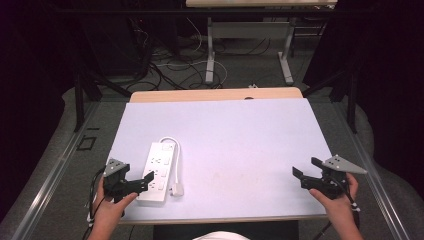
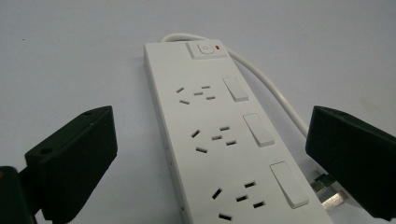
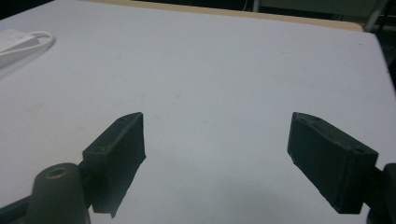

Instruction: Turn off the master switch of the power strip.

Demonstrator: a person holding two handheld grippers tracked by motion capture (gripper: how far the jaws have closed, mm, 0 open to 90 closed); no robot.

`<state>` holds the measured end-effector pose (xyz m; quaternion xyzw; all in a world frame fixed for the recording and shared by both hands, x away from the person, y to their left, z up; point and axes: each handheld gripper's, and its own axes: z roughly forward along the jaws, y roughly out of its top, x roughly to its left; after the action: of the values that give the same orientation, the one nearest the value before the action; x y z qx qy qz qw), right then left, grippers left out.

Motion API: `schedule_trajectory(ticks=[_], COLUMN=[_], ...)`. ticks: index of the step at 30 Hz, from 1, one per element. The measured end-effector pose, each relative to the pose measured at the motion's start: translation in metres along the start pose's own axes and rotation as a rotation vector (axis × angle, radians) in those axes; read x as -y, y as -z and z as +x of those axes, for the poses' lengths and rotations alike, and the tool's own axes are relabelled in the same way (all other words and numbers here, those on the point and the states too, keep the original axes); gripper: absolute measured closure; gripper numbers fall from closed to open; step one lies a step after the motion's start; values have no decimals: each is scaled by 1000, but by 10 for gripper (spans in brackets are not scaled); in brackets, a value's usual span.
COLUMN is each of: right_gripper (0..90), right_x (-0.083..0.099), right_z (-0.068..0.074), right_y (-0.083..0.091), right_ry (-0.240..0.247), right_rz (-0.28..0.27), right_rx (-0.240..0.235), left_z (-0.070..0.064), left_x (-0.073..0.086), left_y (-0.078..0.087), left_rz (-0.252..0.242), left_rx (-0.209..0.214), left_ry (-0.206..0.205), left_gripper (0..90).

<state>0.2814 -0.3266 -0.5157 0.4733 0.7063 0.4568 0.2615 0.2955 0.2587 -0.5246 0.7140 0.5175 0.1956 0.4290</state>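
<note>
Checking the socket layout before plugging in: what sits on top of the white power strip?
On the white plastic power strip: three socket groups, a rocker switch beside each, and a main button with a red light at the far end. The nearest edge is cut off by the frame.

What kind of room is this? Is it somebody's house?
Probably not a house; it looks like a lab or workshop. Loose cables sprawl on the floor behind the table, another metal-legged desk stands beyond, and dark curtains surround everything.

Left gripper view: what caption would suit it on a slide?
Open tool poised over a white power strip, its cable and plug beside it.
</note>
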Motion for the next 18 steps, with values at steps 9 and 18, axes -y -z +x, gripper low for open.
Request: schedule_trajectory(ticks=[9,18], right_gripper=[179,184], right_x=[15,18], right_z=[1,2], right_y=[-5,-9], right_ry=[24,53], right_rz=[34,21], right_rx=[31,22], left_z=[-2,-6], left_x=[-3,-11], left_y=[3,8], left_rz=[-5,8], left_rx=[-17,-14], left_ry=[-24,-37], left_gripper=[29,53])
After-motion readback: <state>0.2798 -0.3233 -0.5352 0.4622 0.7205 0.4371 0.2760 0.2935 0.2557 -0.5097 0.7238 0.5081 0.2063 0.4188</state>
